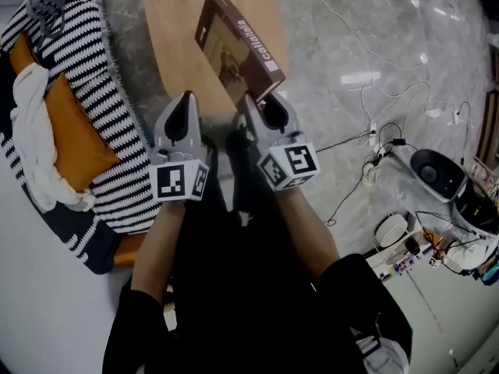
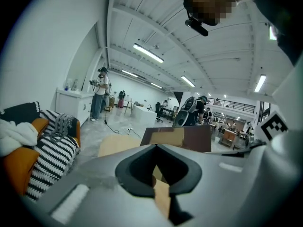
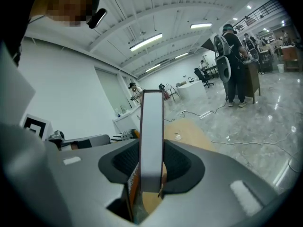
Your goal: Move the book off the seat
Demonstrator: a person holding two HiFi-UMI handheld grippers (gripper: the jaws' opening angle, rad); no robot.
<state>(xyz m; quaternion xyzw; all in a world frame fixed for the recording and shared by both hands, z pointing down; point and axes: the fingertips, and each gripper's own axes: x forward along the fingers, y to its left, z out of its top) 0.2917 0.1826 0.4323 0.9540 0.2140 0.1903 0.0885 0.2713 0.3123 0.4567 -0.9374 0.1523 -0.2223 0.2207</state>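
My right gripper (image 1: 261, 106) is shut on the lower end of a brown book (image 1: 238, 45). The book is held up, tilted, over a light wooden table (image 1: 175, 29). In the right gripper view the book's white page edge (image 3: 151, 136) stands upright between the jaws of the right gripper (image 3: 151, 171). My left gripper (image 1: 185, 107) hangs just left of the book, shut and with nothing in it. From the left gripper (image 2: 157, 150) the book's brown cover (image 2: 194, 138) shows ahead. The seat, an armchair under a black-and-white striped blanket (image 1: 86, 68), is at the left.
An orange cushion (image 1: 66, 135) and a white cloth (image 1: 31, 131) lie on the armchair. Cables (image 1: 366, 107) trail over the grey marble floor to a round black-and-white device (image 1: 437, 174) at the right. People stand far off in the hall (image 2: 100, 96), (image 3: 232, 65).
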